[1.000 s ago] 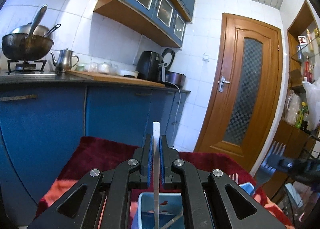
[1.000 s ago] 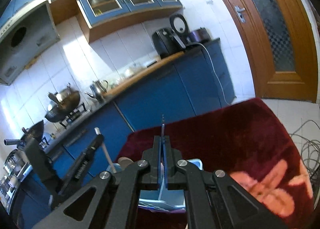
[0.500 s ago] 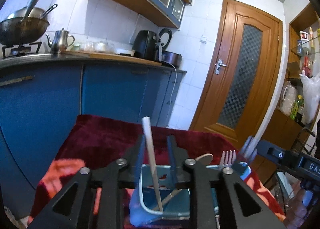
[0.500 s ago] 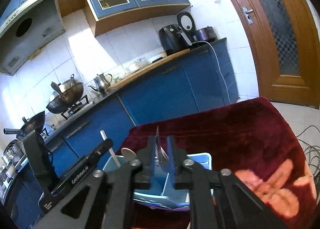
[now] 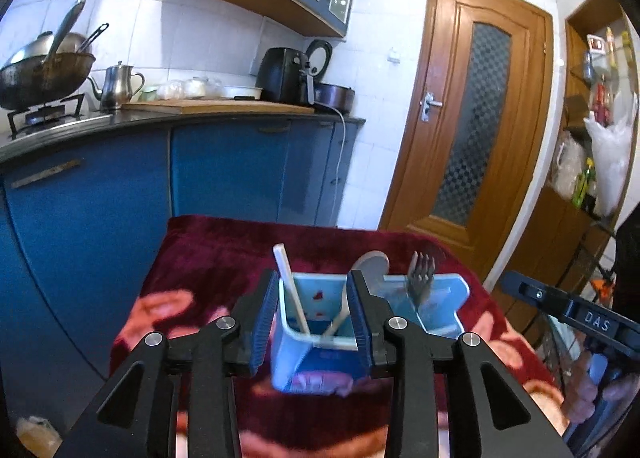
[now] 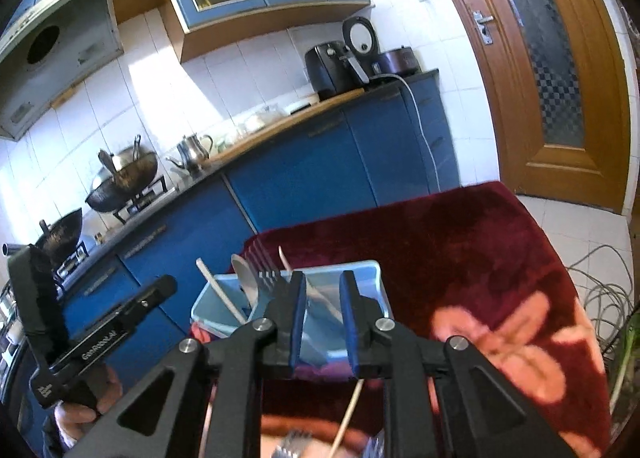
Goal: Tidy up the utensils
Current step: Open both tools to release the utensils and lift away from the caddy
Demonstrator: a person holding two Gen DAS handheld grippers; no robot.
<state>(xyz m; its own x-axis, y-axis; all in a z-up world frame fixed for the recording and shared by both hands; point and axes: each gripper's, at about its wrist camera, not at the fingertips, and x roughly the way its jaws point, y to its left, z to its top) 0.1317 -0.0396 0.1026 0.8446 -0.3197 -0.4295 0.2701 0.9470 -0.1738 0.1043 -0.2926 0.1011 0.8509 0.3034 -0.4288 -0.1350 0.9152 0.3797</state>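
A light blue utensil holder (image 5: 460, 290) with several compartments stands on the dark red floral cloth (image 5: 224, 250). My left gripper (image 5: 314, 318) hangs just over its left compartment, jaws opening, pads touching nothing. A white chopstick (image 5: 290, 290) leans free in that compartment beside a second one (image 5: 336, 324). A spoon (image 5: 372, 264) and a fork (image 5: 420, 274) stand in the compartments to the right. In the right wrist view my right gripper (image 6: 322, 314) is open and empty above the holder (image 6: 372, 278), with the fork (image 6: 268, 282), spoon (image 6: 244, 278) and chopstick (image 6: 222, 290) upright just left of it.
A loose chopstick (image 6: 350, 410) and a fork (image 6: 292, 442) lie on the cloth near me. Blue cabinets (image 5: 224, 170) with a wok (image 5: 40, 74) run behind the table. A wooden door (image 5: 472, 130) and shelves (image 5: 592, 138) stand to the right. Cables (image 6: 600, 290) lie on the floor.
Both grippers have opened. The left one let go of the white chopstick, which now leans in the holder. The right one let go of the fork. Both pulled back, showing the whole holder.
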